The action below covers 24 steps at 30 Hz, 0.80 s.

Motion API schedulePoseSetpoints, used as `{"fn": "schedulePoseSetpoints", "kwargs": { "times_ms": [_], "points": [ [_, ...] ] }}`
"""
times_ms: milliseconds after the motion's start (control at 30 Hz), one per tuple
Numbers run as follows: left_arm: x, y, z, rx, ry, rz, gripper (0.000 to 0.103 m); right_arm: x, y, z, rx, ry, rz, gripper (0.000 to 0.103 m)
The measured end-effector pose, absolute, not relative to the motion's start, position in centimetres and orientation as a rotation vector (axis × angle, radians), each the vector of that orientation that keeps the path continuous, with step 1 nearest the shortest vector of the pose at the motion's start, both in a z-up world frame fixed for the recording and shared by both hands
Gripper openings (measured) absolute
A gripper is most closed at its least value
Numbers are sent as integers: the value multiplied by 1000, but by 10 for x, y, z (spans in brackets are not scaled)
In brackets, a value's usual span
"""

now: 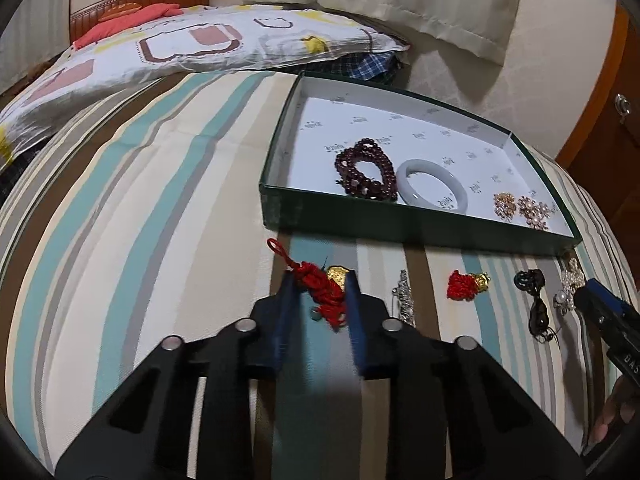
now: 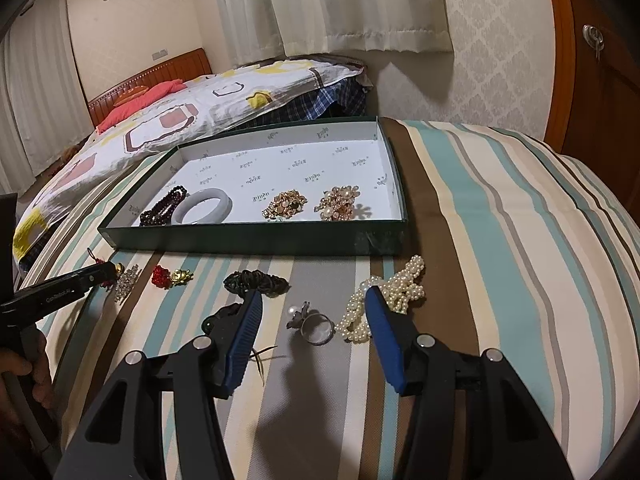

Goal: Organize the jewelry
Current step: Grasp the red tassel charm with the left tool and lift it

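A green box [image 1: 340, 216] [image 2: 248, 238] with a white lining holds a dark red bead bracelet [image 1: 366, 170] [image 2: 162, 206], a pale jade bangle [image 1: 434, 186] [image 2: 206, 206] and two gold brooches [image 1: 520, 208] [image 2: 312, 202]. My left gripper [image 1: 320, 280] [image 2: 102, 272] is open with its fingers either side of a red knotted charm with a gold piece [image 1: 322, 284] on the striped cover. My right gripper [image 2: 314, 300] [image 1: 586, 294] is open above a pearl ring [image 2: 312, 322], between a black cord ornament [image 2: 252, 284] and a pearl piece [image 2: 390, 298].
On the striped cover [image 1: 140, 220] in front of the box lie a rhinestone pin [image 1: 404, 296] [image 2: 126, 282], a second red and gold charm [image 1: 466, 284] [image 2: 170, 276] and a black pendant [image 1: 536, 306]. A patterned quilt [image 1: 168, 48] lies behind. A wooden door [image 2: 600, 80] stands at right.
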<state>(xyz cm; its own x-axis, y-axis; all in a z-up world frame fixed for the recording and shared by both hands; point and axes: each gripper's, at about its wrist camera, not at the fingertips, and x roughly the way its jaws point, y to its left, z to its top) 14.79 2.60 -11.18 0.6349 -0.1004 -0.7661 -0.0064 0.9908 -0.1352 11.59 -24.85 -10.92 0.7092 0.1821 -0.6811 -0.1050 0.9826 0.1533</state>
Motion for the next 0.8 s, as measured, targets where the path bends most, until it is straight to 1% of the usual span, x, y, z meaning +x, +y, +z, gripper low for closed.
{"fn": "schedulePoseSetpoints", "kwargs": {
  "times_ms": [33, 100, 167, 433, 467, 500, 533, 567, 600, 667, 733, 800],
  "points": [
    [148, 25, -111, -126, 882, -60, 17, 116, -248, -109, 106, 767, 160, 53],
    [147, 23, -111, -121, 880, -65, 16, 116, -249, -109, 106, 767, 160, 53],
    [148, 25, -111, -133, 877, -79, 13, 116, -249, -109, 106, 767, 161, 53],
    [147, 26, -111, -136, 879, -77, 13, 116, -248, -109, 107, 767, 161, 53],
    [147, 25, -111, -139, 881, -74, 16, 116, -248, -109, 107, 767, 161, 53],
    [147, 26, -111, -145, 884, -71, 25, 116, -248, -109, 107, 767, 161, 53],
    [147, 27, -111, -154, 887, -71, 31, 116, -248, -109, 109, 768, 161, 53],
    [147, 28, -111, -163, 887, -70, 39, 116, -248, -109, 108, 767, 162, 53],
    [147, 29, -111, -167, 884, -63, 44, 116, -248, -109, 107, 768, 162, 53],
    [148, 30, -111, -167, 886, -60, 45, 116, -248, -109, 107, 768, 163, 53],
    [152, 31, -111, -175, 889, -54, 50, 116, -248, -110, 108, 770, 163, 53],
    [155, 31, -111, -185, 885, -52, 51, 116, -247, -110, 108, 774, 165, 53]
  ]
}}
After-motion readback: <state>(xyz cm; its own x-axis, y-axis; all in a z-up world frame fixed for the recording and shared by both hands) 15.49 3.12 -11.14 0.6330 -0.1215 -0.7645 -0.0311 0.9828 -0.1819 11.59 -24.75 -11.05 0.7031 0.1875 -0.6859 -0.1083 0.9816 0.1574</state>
